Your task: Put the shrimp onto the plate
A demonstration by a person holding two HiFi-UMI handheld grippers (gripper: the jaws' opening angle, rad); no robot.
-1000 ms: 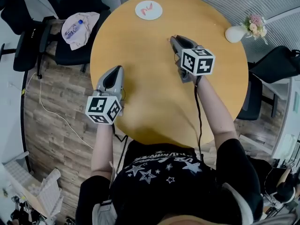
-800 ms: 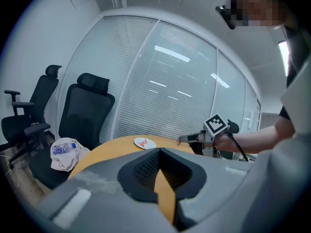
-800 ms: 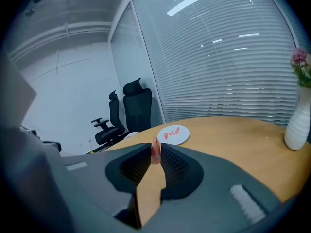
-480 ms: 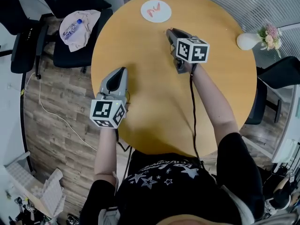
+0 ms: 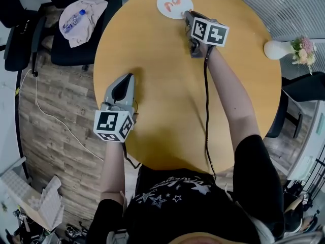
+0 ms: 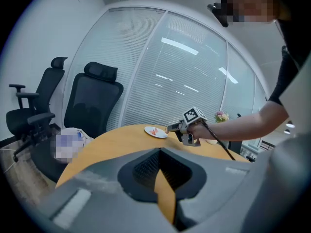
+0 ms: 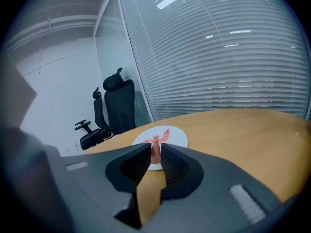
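The right gripper [image 7: 155,147], jaws clamped on a small pink shrimp [image 7: 155,152], hovers at the near rim of the round white plate [image 7: 179,135], which already carries other shrimp [image 7: 165,134]. It would be best to carry it over a bare part of the plate, lower it, then part the jaws gently. The left gripper [image 5: 128,78], jaws together and empty, sits well short of the plate.
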